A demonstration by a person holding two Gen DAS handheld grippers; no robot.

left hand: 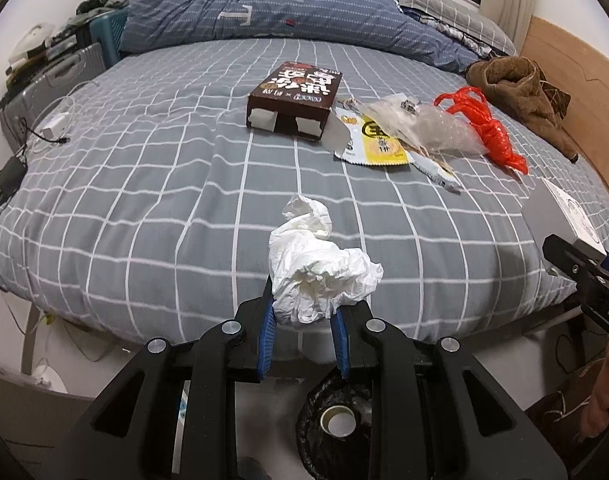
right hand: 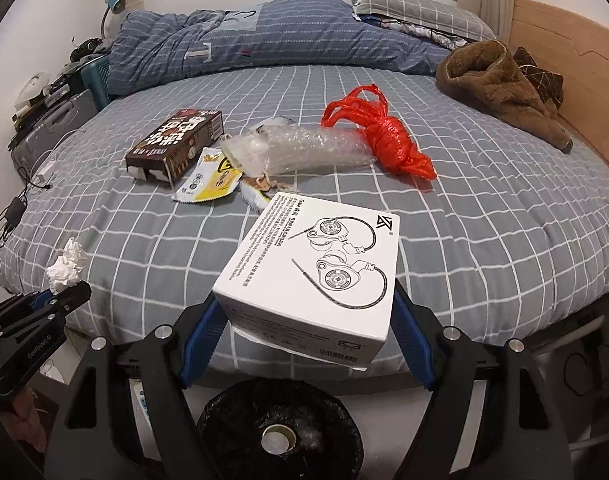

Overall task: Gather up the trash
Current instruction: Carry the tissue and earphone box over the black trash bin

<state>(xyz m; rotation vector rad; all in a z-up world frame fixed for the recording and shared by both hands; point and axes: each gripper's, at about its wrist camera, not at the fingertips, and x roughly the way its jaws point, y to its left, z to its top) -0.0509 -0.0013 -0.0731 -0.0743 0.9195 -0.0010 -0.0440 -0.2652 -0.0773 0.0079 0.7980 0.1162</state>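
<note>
My left gripper [left hand: 302, 316] pinched a crumpled white tissue [left hand: 322, 276] tight between its blue pads, above the near edge of the bed [left hand: 144, 200]. My right gripper [right hand: 304, 328] clamped a white earphone box [right hand: 312, 276], jaws spread wide around it. Below both sat a black-lined bin [right hand: 280, 432] at six o'clock. Still on the bed at twelve o'clock lay a brown carton [left hand: 294, 96], bubble wrap [right hand: 304, 152] and a red bag [right hand: 388, 140].
</note>
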